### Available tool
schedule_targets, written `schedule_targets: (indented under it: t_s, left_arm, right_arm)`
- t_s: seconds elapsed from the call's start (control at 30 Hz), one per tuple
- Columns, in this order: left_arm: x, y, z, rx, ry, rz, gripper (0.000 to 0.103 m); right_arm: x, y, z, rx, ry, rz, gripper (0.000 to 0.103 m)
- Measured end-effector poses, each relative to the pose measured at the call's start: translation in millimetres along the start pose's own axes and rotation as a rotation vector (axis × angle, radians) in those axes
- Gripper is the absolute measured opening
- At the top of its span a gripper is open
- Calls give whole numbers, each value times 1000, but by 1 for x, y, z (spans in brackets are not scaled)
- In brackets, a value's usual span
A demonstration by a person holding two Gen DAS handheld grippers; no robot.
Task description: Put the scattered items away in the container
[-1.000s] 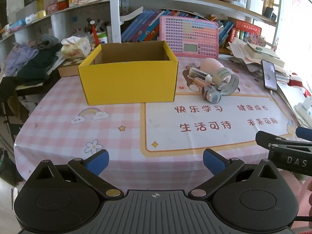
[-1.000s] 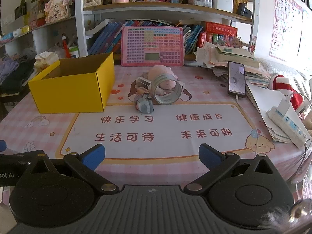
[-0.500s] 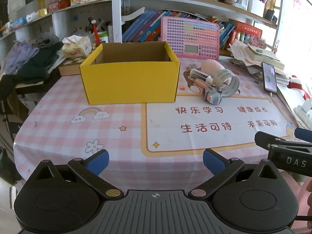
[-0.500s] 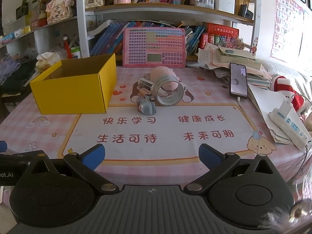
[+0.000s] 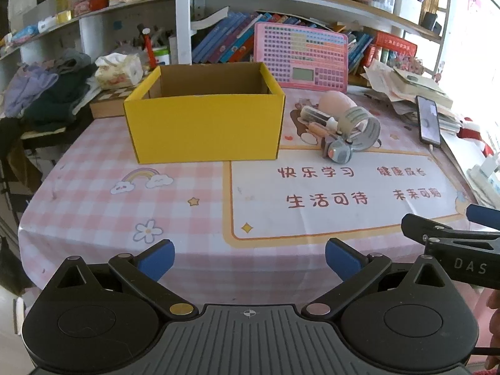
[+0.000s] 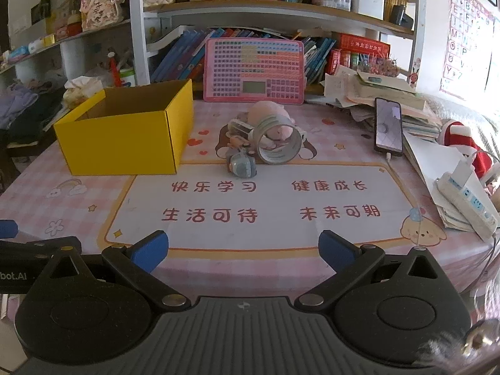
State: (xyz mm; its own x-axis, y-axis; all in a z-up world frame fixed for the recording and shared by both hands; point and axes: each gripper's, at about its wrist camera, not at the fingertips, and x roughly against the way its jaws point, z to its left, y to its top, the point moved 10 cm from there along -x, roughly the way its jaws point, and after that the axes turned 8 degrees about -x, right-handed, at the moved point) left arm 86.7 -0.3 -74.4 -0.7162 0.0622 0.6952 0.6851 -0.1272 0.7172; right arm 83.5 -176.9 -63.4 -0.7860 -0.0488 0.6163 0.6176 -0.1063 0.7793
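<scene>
Blue-tipped, both my hand-held grippers, left (image 5: 248,254) and right (image 6: 243,245), hover spread and empty at the counter (image 5: 93,193) edge; only the right view shows the power strip (image 6: 465,198).

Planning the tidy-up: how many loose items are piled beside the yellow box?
4, possibly more hidden: tape roll, pink plush behind it, clear tube left of it, grey toy in front.

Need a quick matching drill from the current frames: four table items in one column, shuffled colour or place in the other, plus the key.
1. box
2. tape roll
3. phone
4. toy keyboard

A. pink, propped upright behind the items
B. yellow, open top, left side of table
C. clear, lying on its side in the cluster
D. dark, leaning against the paper stack on the right

Pairs: 1-B, 2-C, 3-D, 4-A
</scene>
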Motion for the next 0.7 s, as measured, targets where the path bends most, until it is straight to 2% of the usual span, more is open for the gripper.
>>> schedule_targets:
  t_s: [0.7]
  left_arm:
    - [-8,2,-4,-3,-13,20,103]
  right_arm:
    - [-7,0,-6,-15,6,21,103]
